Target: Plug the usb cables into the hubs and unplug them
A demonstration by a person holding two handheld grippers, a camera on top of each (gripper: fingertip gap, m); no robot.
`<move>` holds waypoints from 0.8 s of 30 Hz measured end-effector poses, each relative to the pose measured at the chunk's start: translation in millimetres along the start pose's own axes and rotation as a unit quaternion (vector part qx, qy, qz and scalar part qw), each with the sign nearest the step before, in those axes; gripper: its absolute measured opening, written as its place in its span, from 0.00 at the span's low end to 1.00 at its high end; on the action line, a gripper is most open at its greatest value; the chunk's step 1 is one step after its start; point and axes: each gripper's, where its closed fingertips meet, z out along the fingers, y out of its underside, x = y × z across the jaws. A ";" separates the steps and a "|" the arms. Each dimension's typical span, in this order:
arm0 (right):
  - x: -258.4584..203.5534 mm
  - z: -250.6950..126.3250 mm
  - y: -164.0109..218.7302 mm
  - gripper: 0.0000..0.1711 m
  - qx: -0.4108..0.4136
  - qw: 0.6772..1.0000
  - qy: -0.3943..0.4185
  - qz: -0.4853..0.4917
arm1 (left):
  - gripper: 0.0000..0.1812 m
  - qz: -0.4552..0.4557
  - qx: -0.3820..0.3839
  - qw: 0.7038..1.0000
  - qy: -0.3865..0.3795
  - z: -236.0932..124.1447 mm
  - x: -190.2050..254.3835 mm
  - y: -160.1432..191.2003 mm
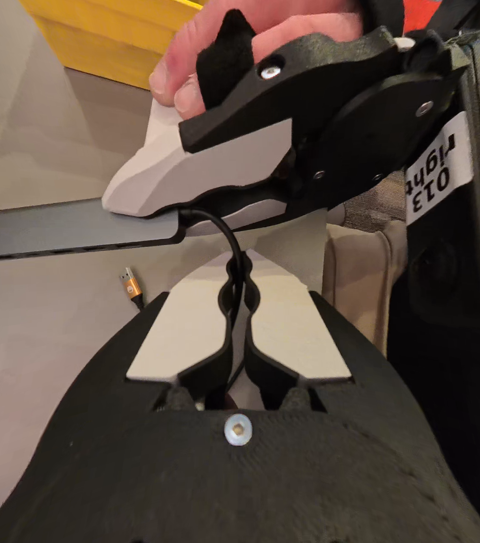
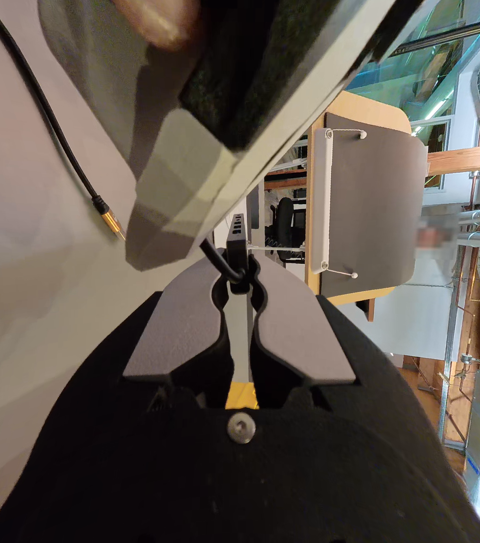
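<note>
Black plastic with pale grey finger plates makes up the left gripper (image 1: pixel 238 274), whose tips are pinched together on a thin black cable (image 1: pixel 233 244) that arches up from between them to the end of a long grey USB hub (image 1: pixel 71 232). That hub stretches away to the left, a row of ports along its near edge, and its right end is clamped between the fingers of the right gripper (image 1: pixel 144 202), which comes in from the upper right with a person's hand (image 1: pixel 203 53) wrapped around its body. In the right wrist view the right gripper (image 2: pixel 240 274) closes on the dark end of the hub (image 2: pixel 237 235), seen edge-on, with the black cable (image 2: pixel 218 261) curling out just beside the tips. An orange-collared USB plug (image 1: pixel 129 284) lies loose on the pale tabletop (image 1: pixel 27 338), left of the left gripper and near the hub's port row, unplugged. At the far left sits a yellow bin (image 1: pixel 109 38).
</note>
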 end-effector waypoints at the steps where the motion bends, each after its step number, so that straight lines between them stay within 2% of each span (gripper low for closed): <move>1: 0.1 -0.2 0.9 0.06 0.000 1.000 -0.001 0.002 | 0.01 0.001 -0.001 1.000 0.000 -1.1 0.3 -0.8; 9: -14.3 8.3 -5.9 0.17 0.005 1.000 -0.025 -0.013 | 0.01 0.055 -0.041 0.997 0.041 -4.8 21.4 0.9; 12: -21.4 7.3 -8.1 0.08 0.010 0.999 -0.051 -0.009 | 0.01 0.090 -0.075 0.993 0.016 -2.5 20.0 8.3; 16: -28.1 6.5 -8.9 0.05 0.012 0.997 -0.071 -0.015 | 0.01 0.102 -0.079 0.991 0.021 -1.3 20.5 10.6; 19: -29.6 7.4 -1.3 0.06 0.002 0.996 -0.086 0.007 | 0.05 0.103 -0.067 0.992 -0.006 -5.9 12.6 5.0; 24: -21.5 7.6 28.1 0.06 -0.024 0.995 -0.078 0.051 | 0.13 0.045 0.039 0.997 -0.054 -37.8 -18.8 -18.0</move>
